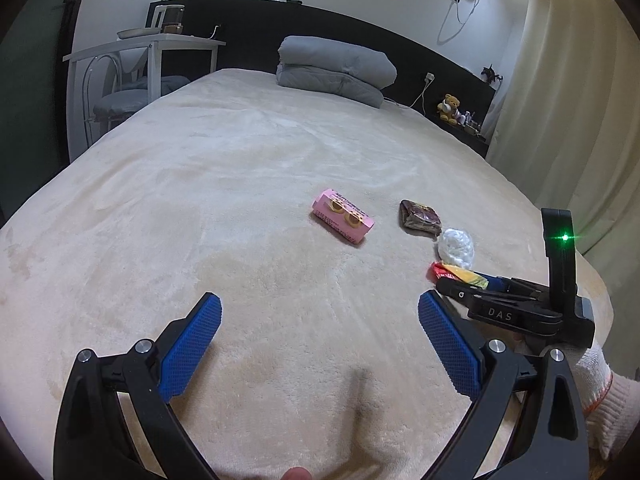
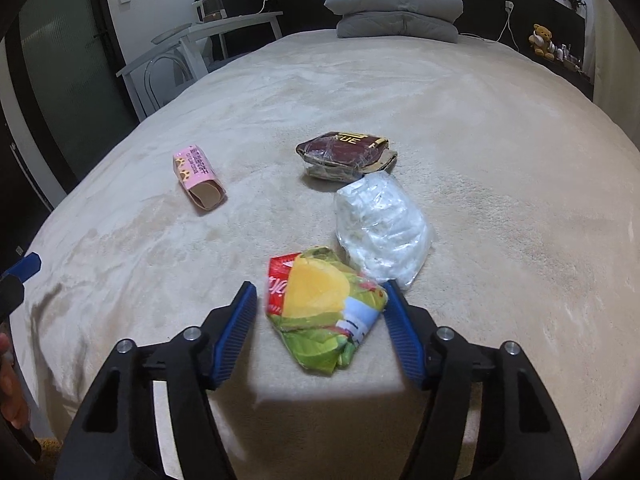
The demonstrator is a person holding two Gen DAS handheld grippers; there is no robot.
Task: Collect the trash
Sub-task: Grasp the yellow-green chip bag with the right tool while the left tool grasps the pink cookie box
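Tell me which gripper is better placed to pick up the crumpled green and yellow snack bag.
Right. The right gripper is open with the crumpled green and yellow snack bag between its fingers; the left gripper is open over bare blanket.

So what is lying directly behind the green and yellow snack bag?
Just behind the snack bag, which sits between the open right tool's fingers, lies a crumpled clear plastic bag, then a dark red packet. Whether the bags touch is hidden.
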